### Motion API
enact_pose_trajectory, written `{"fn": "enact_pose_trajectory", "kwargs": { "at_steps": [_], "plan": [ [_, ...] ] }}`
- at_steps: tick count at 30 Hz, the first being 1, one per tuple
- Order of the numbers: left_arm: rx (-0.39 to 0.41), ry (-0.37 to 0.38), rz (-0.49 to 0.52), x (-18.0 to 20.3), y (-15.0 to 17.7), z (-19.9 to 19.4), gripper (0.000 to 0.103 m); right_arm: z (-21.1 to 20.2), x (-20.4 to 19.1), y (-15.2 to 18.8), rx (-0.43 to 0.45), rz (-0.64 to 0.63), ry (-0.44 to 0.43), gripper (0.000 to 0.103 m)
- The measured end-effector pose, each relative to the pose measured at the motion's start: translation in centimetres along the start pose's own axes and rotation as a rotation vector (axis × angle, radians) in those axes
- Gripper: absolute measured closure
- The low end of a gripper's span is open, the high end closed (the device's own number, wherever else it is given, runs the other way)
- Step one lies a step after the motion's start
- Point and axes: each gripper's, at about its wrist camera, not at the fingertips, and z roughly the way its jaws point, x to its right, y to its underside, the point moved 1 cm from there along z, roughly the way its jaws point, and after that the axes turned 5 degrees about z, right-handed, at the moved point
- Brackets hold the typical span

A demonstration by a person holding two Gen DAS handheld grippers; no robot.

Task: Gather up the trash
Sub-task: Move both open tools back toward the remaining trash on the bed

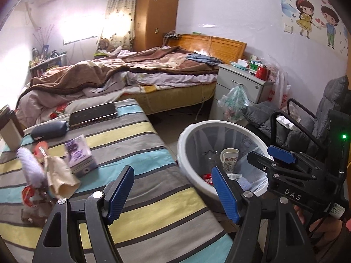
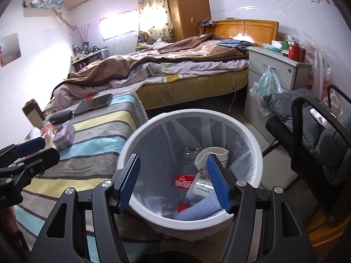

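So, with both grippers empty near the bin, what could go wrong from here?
1. A phone and a dark case lie on the striped cloth near the scraps; the left gripper might grab a keeper by mistake.
2. The right gripper hangs over the white bin; a low swing could knock its rim and tip it.

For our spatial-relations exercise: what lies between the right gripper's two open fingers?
Nothing is held. In the right wrist view, the right gripper frames the white bin below, with a paper cup and red-labelled bottle inside.
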Motion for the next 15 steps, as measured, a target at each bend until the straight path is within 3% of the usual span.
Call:
{"fn": "enact_pose_trajectory", "kwargs": {
  "at_steps": [15],
  "plan": [
    [0.017,-0.151,-0.111,-7.6,4.2,-4.6,0.030,0.0,-5.8,1.0,-0.003,-0.085,-0.093,0.039]
  ]
}}
